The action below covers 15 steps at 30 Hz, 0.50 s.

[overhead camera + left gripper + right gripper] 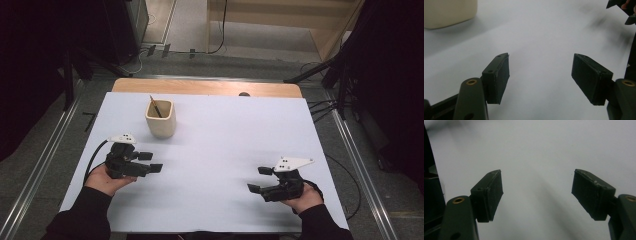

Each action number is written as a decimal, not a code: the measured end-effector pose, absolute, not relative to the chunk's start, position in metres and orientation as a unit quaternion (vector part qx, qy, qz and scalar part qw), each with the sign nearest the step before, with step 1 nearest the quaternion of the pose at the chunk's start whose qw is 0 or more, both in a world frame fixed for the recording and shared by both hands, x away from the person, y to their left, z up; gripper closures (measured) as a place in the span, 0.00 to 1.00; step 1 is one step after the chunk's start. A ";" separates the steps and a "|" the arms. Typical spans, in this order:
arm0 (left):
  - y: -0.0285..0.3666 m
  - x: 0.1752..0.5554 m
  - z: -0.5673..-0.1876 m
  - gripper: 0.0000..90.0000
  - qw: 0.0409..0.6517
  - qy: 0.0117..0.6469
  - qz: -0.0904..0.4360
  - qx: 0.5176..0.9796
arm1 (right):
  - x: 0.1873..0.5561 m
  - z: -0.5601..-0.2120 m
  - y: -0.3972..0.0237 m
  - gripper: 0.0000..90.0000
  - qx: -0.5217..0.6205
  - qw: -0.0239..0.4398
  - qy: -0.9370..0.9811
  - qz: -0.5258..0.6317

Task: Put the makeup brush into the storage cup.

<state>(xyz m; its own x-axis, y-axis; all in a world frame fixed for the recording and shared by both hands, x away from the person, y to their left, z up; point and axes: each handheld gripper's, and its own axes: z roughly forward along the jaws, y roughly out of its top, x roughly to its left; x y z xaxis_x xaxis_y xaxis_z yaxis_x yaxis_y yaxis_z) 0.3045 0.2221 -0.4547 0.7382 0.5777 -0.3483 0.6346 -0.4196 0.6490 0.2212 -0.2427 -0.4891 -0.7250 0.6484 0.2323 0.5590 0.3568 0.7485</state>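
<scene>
A cream cup (160, 119) stands on the white table sheet (225, 135) at the back left, with a thin brown-handled brush or pencil (155, 106) leaning inside it. My left gripper (152, 162) lies in front of the cup, held by a hand, jaws wide apart and empty, pointing right. In the left gripper view its open jaws (540, 75) frame bare sheet, and the cup's base (449, 11) sits at the upper left. My right gripper (258, 179) rests near the front right, pointing left, open and empty (537, 192).
The wooden table edge (207, 87) shows beyond the sheet. Metal rails (42, 165) run along both sides of the table. Dark stands and cables (327, 107) crowd the right rear. The other gripper (624, 10) appears at the upper right of the left gripper view.
</scene>
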 end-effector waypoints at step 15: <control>0.221 0.293 -0.459 0.35 0.390 0.348 -0.042 0.852 | 0.222 -0.489 -0.243 0.29 0.367 0.055 0.822 0.432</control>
